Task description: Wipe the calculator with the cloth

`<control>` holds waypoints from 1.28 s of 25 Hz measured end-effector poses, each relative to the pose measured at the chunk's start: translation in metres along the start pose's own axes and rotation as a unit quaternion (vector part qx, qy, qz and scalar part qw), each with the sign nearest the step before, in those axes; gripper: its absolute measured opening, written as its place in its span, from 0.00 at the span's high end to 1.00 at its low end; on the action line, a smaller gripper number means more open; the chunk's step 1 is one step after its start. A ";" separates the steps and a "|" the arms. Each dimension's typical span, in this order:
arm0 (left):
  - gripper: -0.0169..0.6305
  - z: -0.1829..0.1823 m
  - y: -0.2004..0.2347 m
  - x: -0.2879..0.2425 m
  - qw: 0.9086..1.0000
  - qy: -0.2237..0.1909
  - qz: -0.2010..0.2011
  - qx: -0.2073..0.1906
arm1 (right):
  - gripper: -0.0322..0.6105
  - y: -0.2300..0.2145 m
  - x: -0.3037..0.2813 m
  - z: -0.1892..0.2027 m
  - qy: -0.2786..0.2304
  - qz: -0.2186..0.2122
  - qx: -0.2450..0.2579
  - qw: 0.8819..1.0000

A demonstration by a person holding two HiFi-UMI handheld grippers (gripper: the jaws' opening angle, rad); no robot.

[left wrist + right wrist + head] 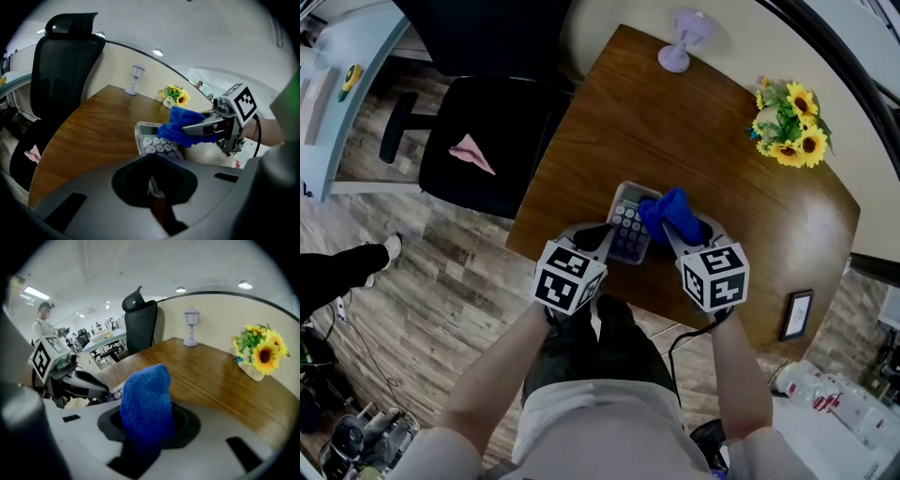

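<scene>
Calculator [626, 230] lying on the wooden table [694, 131] near its front edge; the long axis is directed away from the person, with the display at the far end and the keys nearest. The near end appears to be pinched between the narrowed jaws of the left gripper [602, 236], though the contact is shadowed. The blue cloth [670, 214] is clamped in the right gripper [675, 230] above the keys. Strokes are best drawn lengthwise, under light pressure, while the near end is held pinned.
</scene>
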State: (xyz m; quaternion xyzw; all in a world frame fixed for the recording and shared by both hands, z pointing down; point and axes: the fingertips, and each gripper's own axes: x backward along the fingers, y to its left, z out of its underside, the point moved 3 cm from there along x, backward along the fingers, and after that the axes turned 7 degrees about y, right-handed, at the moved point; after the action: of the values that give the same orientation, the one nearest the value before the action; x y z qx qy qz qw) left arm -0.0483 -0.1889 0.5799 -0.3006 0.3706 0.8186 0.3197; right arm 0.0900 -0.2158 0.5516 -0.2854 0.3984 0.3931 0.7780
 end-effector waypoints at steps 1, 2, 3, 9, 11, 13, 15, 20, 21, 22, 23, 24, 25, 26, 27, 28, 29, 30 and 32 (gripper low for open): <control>0.97 0.000 0.000 0.000 1.000 0.000 0.002 0.003 | 0.74 0.009 0.002 -0.009 -0.012 -0.009 0.004 1.000; 0.97 0.000 0.001 0.000 1.000 0.001 0.004 0.006 | 0.74 0.019 0.002 -0.019 -0.025 -0.019 0.008 0.999; 0.97 0.000 0.001 0.000 1.000 0.001 0.006 0.007 | 0.74 0.028 0.001 -0.028 -0.037 -0.029 0.011 0.999; 0.97 0.000 0.000 0.000 1.000 -0.004 0.005 0.005 | 0.74 0.071 -0.035 -0.050 -0.038 -0.069 0.035 0.996; 0.97 0.000 -0.001 0.000 1.000 -0.004 0.004 0.003 | 0.74 0.075 -0.046 -0.044 -0.024 -0.061 0.048 0.997; 0.97 0.000 -0.001 0.000 1.000 -0.005 0.004 -0.002 | 0.75 0.075 -0.049 -0.038 -0.017 -0.051 0.062 0.997; 0.97 0.000 0.001 0.001 1.000 -0.007 0.008 -0.006 | 0.75 0.072 -0.047 -0.033 -0.006 -0.048 0.082 0.995; 0.97 0.001 0.001 0.002 1.000 -0.003 0.008 -0.020 | 0.75 0.066 -0.035 -0.014 0.025 -0.038 0.134 0.990; 0.97 0.001 0.000 0.001 1.000 -0.003 0.007 -0.023 | 0.75 0.064 -0.032 -0.011 0.033 -0.032 0.141 0.989; 0.97 0.001 0.000 0.001 1.000 -0.004 0.007 -0.024 | 0.75 0.061 -0.029 -0.007 0.040 -0.026 0.146 0.988; 0.97 0.000 0.001 0.001 1.000 -0.003 0.009 -0.022 | 0.75 0.057 -0.026 -0.004 0.046 -0.021 0.147 0.988; 0.97 0.000 0.001 0.001 1.000 -0.002 0.012 -0.018 | 0.75 0.052 -0.025 -0.001 0.051 -0.016 0.143 0.988; 0.97 0.000 0.002 0.001 1.000 0.001 0.014 -0.015 | 0.75 0.046 -0.023 0.003 0.056 -0.011 0.135 0.989; 0.97 0.000 0.002 0.001 1.000 0.003 0.016 -0.015 | 0.75 0.040 -0.021 0.008 0.065 -0.004 0.126 0.990; 0.97 0.000 0.002 0.001 1.000 0.005 0.016 -0.016 | 0.75 0.034 -0.018 0.014 0.077 0.007 0.123 0.989; 0.97 0.000 0.001 0.001 1.000 0.006 0.016 -0.018 | 0.75 0.027 -0.013 0.020 0.091 0.023 0.124 0.988; 0.97 0.000 0.001 0.000 1.000 0.006 0.016 -0.020 | 0.75 0.021 -0.007 0.026 0.100 0.038 0.127 0.986; 0.97 0.000 0.001 0.000 1.000 0.005 0.016 -0.022 | 0.75 0.018 -0.001 0.030 0.102 0.050 0.123 0.986; 0.97 0.000 0.001 0.001 1.000 0.005 0.016 -0.025 | 0.75 0.017 0.011 0.030 0.082 0.053 0.097 0.990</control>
State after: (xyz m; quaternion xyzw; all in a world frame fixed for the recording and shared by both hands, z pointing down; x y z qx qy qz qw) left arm -0.0499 -0.1895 0.5798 -0.3062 0.3566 0.8310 0.2975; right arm 0.0913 -0.1802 0.5555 -0.2186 0.5119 0.3685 0.7445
